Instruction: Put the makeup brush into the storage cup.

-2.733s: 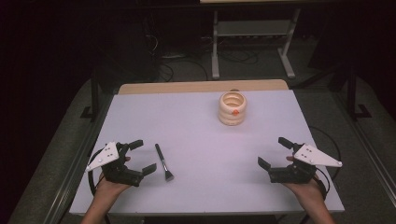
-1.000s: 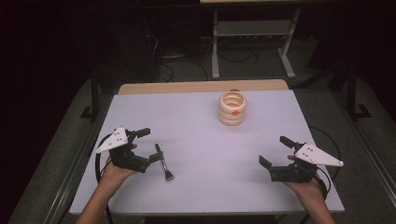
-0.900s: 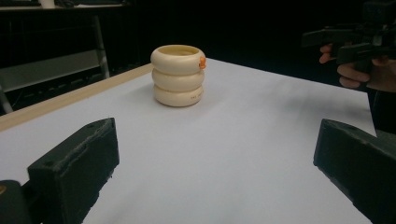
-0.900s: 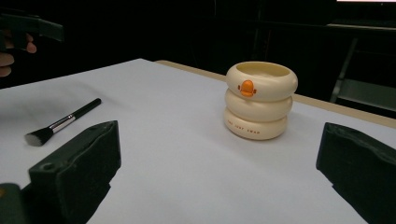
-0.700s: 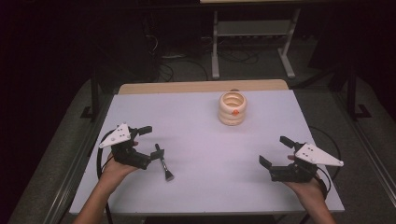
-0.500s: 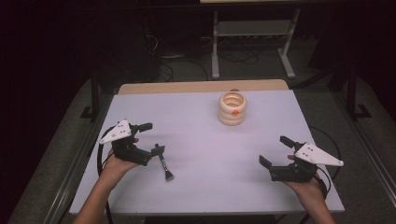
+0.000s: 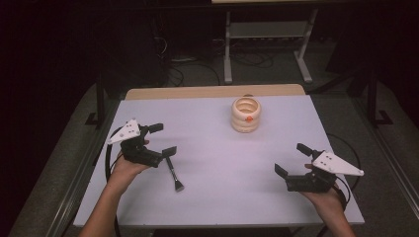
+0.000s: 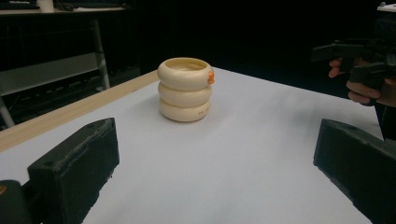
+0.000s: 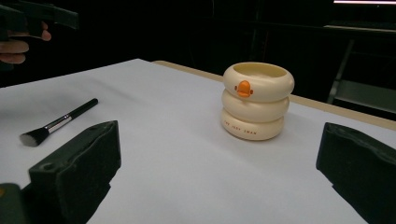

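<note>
- Over the near left part of the white table (image 7: 217, 197): left gripper (image 7: 160, 139) hovering with jaws spread wide, clamping nothing, one jaw hanging right above the tip of the brush handle.
- Just beside and below that gripper: black makeup brush (image 7: 173, 172) lying flat on the table, handle end pointing up toward the near jaw, bristle end pointing back toward the person's edge; whether jaw and handle are touching, impossible to tell from above.
- Ahead of the left gripper, well apart: cream ring-stacked cup (image 7: 246, 114) standing upright near the far edge, small orange beak on its side; seen framed between the two open jaws in the left gripper view (image 8: 184, 89), with nothing standing in between.
- Over the near right part of the table: right gripper (image 7: 292, 159) held low in the right hand (image 7: 323, 200), jaws likewise standing wide apart and gripping nothing.
- Ahead of the right gripper: the same cup (image 9: 257, 100) showing between its jaws, beak facing it, bare tabletop lying between.
- Off to the left of the right gripper, well apart: the brush (image 9: 58, 122) lying with bristles nearer and handle trailing away toward the left hand.
- Between the two grippers: open white surface, no obstacle crossing the way to brush or cup.
- Beyond the far table edge: metal stand (image 7: 267, 39) and cables (image 7: 197, 69) on the dark floor, well clear of both grippers.
</note>
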